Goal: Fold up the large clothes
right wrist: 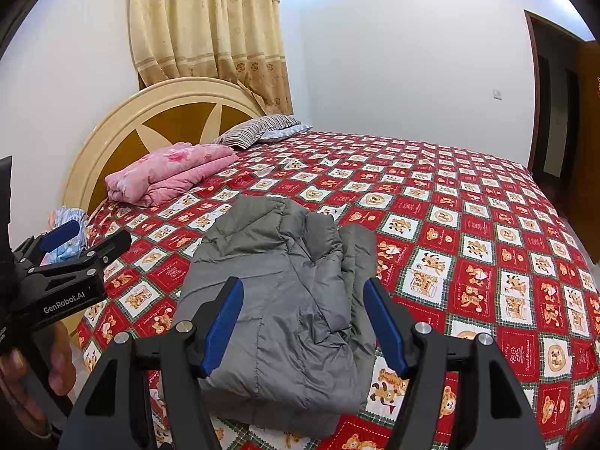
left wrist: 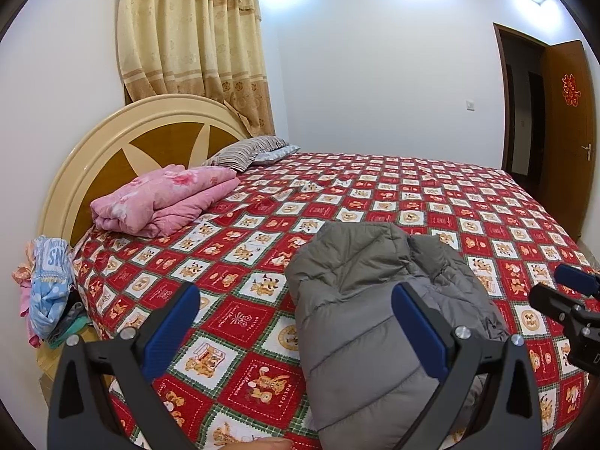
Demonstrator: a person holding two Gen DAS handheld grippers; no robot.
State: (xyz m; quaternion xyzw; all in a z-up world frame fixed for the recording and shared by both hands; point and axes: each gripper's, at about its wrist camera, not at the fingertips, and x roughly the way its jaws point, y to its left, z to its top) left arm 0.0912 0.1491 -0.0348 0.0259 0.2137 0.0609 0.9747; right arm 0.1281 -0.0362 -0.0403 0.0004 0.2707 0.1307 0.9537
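In the left wrist view, a grey jacket (left wrist: 378,311) is seen folded into a bundle on the bed (left wrist: 431,202), near its close edge; the left gripper (left wrist: 294,313) is held above the quilt with its jaws spread wide and nothing gripped; the jacket is seen between the right pad and the middle of the gap, its near part passing behind the right finger, while the left finger stands over bare quilt; whether the pads touch the cloth cannot be told. At the right edge a part of the right gripper (left wrist: 575,294) is seen, apart from the jacket. A pink blanket (left wrist: 165,198) lies folded by the headboard (left wrist: 123,150), well apart from the jacket.

In the right wrist view, the jacket (right wrist: 285,300) is seen centred in the gap of the right gripper (right wrist: 303,322); its jaws are parted about halfway, nothing is clamped, and the pads are seen over the bundle's left and right edges. The left gripper (right wrist: 71,240) is seen at the left, held by a hand (right wrist: 33,378), off the jacket's left side.
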